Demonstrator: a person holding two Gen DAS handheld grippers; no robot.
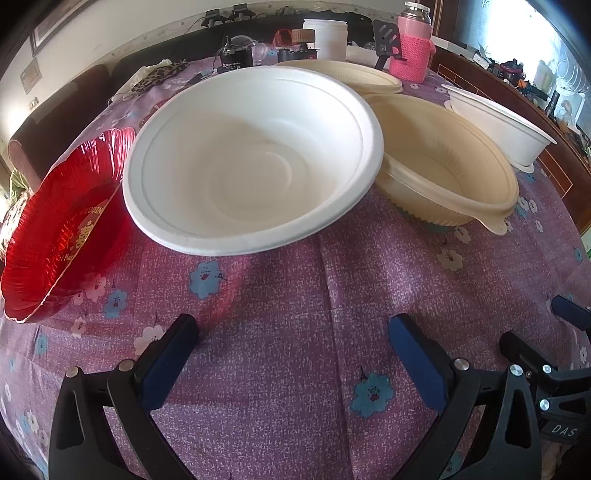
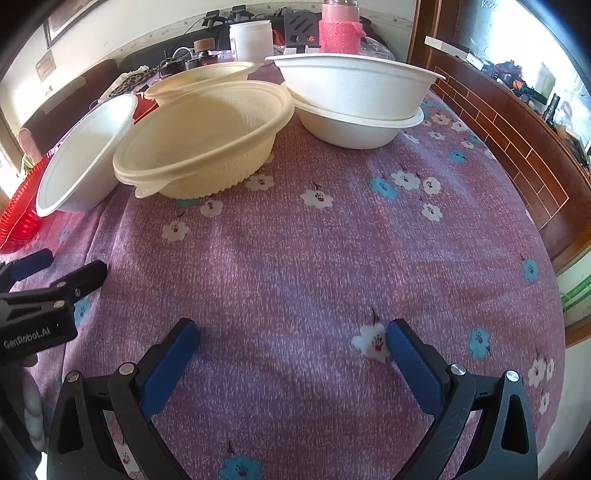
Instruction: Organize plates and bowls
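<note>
A white bowl [image 1: 255, 158] leans tilted against a red foil plate [image 1: 55, 236] and a stack of cream bowls [image 1: 447, 166]; it also shows in the right wrist view [image 2: 85, 155], as do the cream bowls [image 2: 207, 140] and the red plate [image 2: 18, 218]. Another cream bowl [image 1: 343, 74] sits behind, also seen from the right [image 2: 199, 75]. Two stacked white bowls [image 2: 354, 99] stand at the far right, also in the left wrist view [image 1: 498, 122]. My left gripper [image 1: 291, 328] is open and empty, short of the white bowl. My right gripper [image 2: 291, 332] is open and empty over bare cloth.
The table wears a purple flowered cloth [image 2: 295, 240]. At the back stand a pink knit-covered bottle [image 2: 338, 27], a white jar [image 2: 251, 37] and small clutter. A wooden cabinet [image 2: 517, 140] runs along the right edge. The left gripper shows in the right wrist view [image 2: 48, 273].
</note>
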